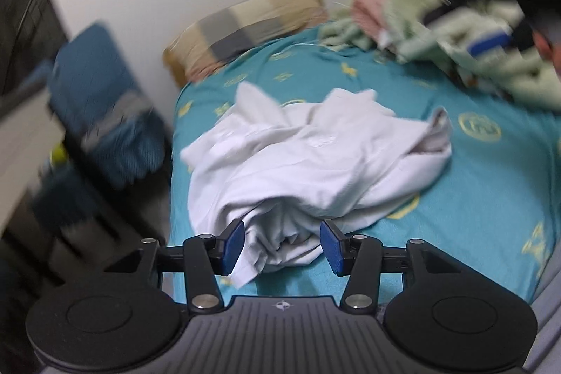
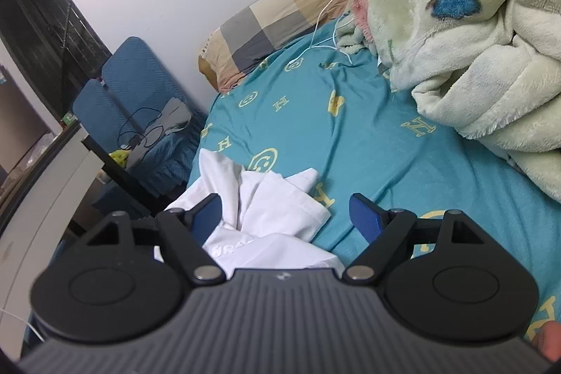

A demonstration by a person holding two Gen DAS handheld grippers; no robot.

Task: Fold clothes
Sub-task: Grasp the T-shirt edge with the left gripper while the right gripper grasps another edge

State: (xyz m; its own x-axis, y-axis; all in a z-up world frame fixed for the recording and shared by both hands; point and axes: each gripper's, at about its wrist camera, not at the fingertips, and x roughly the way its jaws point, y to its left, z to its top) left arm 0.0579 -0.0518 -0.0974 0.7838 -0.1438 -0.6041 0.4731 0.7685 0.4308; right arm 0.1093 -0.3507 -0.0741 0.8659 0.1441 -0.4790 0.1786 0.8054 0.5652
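We are holding the left gripper (image 1: 282,242) with its blue-padded jaws spread wide, and a rolled bunch of the crumpled white cotton shirt (image 1: 308,156) is sitting right in the gap between them. The left pad looks to be brushing the cloth; the right pad is standing just clear of it. Nothing is pinched yet.

We are carrying the right gripper (image 2: 285,214) spread open too, hovering over the far end of the same shirt (image 2: 266,216), where a hemmed sleeve or corner is poking out between the fingers. Whether either pad is touching the fabric there, we cannot tell.

So we are reading this as the opening step: taking hold of a heaped garment before spreading it flat. The next move is calling for both jaws to close on a single layer at an edge, not on the thick roll, or the shirt will lift as a lump.

Widening out, the shirt is lying near the left edge of the teal bedsheet with yellow motifs (image 1: 473,170). At the far end we are seeing a checked beige-and-grey pillow (image 2: 270,23), and to the right a fluffy pale green blanket (image 2: 466,34), well apart from the shirt. Off the left edge a blue upholstered chair (image 2: 140,86) is standing.
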